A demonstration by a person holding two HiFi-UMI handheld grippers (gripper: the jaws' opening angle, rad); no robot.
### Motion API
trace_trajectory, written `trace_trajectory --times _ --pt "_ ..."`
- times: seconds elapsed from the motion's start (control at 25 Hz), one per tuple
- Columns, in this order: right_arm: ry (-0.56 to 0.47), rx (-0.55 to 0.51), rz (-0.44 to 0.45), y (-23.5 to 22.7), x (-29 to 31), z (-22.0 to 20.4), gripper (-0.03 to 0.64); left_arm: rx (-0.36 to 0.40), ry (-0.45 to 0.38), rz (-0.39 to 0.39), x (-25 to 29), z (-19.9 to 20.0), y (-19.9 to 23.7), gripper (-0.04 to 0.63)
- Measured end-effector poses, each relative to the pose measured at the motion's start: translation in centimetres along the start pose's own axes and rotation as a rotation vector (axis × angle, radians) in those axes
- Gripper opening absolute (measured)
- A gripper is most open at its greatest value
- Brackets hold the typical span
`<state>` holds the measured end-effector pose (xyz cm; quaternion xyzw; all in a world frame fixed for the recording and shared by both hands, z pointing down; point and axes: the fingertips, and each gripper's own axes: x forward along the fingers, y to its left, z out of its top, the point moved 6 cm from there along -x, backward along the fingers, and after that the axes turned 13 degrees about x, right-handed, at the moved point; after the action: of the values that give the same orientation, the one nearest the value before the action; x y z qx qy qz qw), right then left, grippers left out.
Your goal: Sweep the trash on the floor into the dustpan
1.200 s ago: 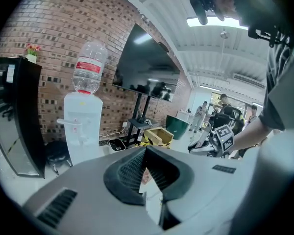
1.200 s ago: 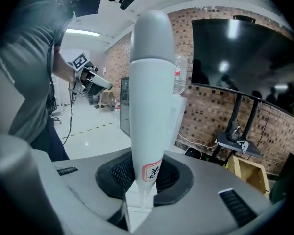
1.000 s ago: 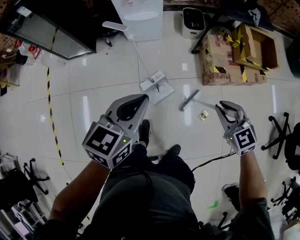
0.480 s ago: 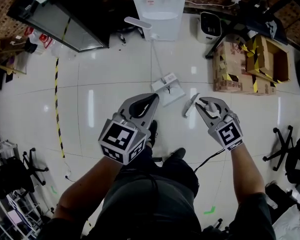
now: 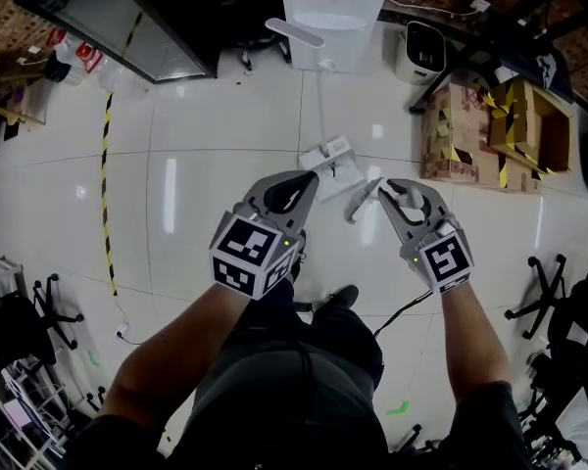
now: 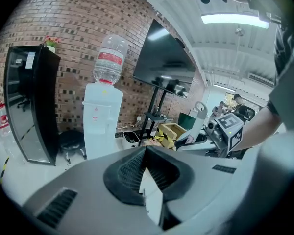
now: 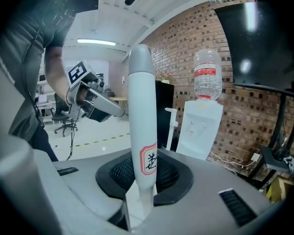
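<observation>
A white dustpan (image 5: 331,164) sits on the pale tiled floor, and its long handle (image 5: 296,33) rises near the water dispenser. The grey broom head (image 5: 361,202) rests just right of the pan. My right gripper (image 5: 400,194) is beside the broom head, shut on the broom's white handle (image 7: 141,131), which stands upright between its jaws (image 7: 143,182). My left gripper (image 5: 307,181) hovers just left of the dustpan, shut with nothing in it (image 6: 149,175). No trash shows on the floor; the right gripper covers the spot beside the broom.
A water dispenser (image 5: 338,8) stands at the back, with a small white appliance (image 5: 421,52) and cardboard boxes (image 5: 463,130) to its right. A black cabinet (image 5: 127,32) and a yellow-black tape line (image 5: 106,194) lie to the left. Office chairs (image 5: 544,292) stand at the right.
The person has stepped closer to the dustpan. My right gripper swung left to the broom and now has its handle between the jaws. The small piece of trash seen earlier is now out of sight.
</observation>
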<state>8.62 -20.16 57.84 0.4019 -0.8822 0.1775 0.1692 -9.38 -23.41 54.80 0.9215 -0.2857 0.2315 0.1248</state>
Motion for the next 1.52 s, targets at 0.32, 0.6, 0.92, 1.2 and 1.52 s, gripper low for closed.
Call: trace_trajectory --times 0.32,0.6,0.92,1.2,1.52 --pt "-0.017 -0.028 -0.063 0.3 0.7 1.1 0.083 -0.048 -0.011 -0.019 0.8 -0.4 1.2 0.014" --pt "0.042 -0.060 -0.103 1.9 -3.4 -0.1 0.081 -0.064 -0.013 -0.043 1.3 -0.3 1.4 0.014" --pt "0.043 0.063 -0.238 1.5 -7.9 -1.3 0.081 -0.072 -0.003 -0.069 1.6 -0.4 1.4 0.014" --pt "0.062 0.056 -0.246 1.8 -8.1 -1.5 0.081 -0.077 -0.011 -0.089 1.8 -0.5 1.4 0.014" --pt "0.101 0.113 -0.333 3.9 -12.3 -3.9 0.081 -0.068 0.001 -0.102 0.9 -0.3 1.3 0.014"
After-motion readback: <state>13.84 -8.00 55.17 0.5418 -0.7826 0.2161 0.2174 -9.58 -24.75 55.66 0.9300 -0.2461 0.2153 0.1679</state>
